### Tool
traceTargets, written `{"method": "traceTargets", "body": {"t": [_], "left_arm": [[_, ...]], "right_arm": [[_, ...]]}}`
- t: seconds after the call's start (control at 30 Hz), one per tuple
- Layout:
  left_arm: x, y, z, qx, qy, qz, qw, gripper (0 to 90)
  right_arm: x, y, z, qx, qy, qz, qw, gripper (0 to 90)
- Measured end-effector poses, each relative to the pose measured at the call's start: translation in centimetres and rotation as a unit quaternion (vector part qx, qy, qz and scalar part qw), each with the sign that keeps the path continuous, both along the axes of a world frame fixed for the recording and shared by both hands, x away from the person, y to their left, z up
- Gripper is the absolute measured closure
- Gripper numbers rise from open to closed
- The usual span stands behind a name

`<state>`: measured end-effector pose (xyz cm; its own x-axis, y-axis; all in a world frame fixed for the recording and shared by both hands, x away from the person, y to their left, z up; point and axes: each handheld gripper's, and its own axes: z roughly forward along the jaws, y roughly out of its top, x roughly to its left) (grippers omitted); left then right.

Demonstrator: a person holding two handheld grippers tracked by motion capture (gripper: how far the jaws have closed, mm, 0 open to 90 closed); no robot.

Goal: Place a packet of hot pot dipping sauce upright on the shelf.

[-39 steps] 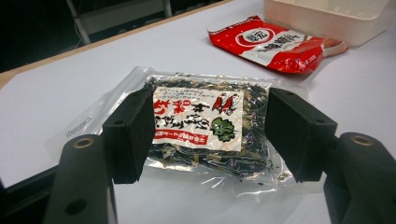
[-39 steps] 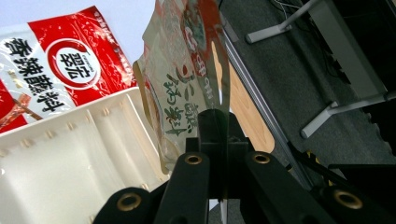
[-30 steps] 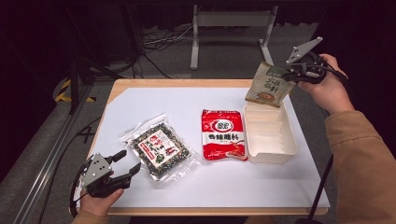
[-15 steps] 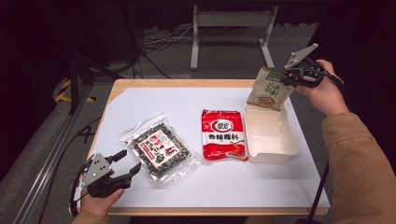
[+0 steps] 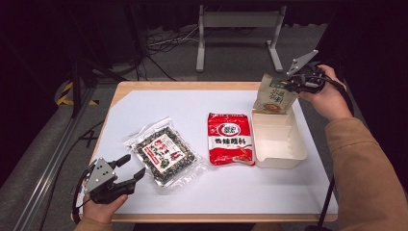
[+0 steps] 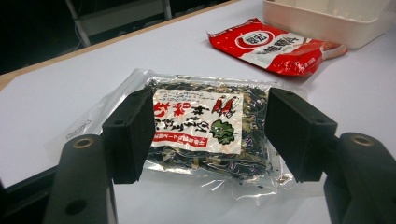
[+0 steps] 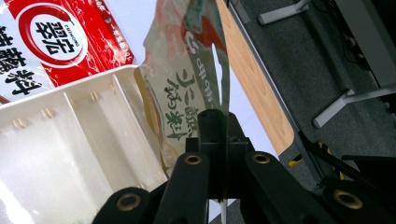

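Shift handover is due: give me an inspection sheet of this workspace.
Surface: white sheet on a wood-edged table, flat.
Job's things: beige packet held upright over the far end of the white tray.
Clutter: red packet flat beside the tray; clear packet of dark flakes flat, near the left gripper.
Grippers: right gripper shut on the beige packet's top edge; left gripper open, jaws apart, short of the clear packet.
Cables: loose cables on the floor beyond the table.
Surroundings: grey stand behind, dark floor.
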<state>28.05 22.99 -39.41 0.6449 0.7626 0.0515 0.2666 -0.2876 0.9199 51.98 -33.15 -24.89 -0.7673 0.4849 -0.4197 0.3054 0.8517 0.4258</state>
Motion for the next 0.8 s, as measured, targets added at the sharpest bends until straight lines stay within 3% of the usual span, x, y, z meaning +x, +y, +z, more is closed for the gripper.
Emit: {"method": "traceTargets", "body": {"t": [0.57,0.8], "left_arm": [[0.1,-0.1,0.0,0.001,0.001,-0.001,1.0000,34.4],[0.1,-0.1,0.0,0.001,0.000,-0.001,1.0000,34.4]], "right_arm": [[0.3,0.1,-1.9,-0.005,0.030,0.005,0.9995,89.8],[0.4,0.5,-2.2,-0.009,0.029,0.005,0.9995,89.7]]}}
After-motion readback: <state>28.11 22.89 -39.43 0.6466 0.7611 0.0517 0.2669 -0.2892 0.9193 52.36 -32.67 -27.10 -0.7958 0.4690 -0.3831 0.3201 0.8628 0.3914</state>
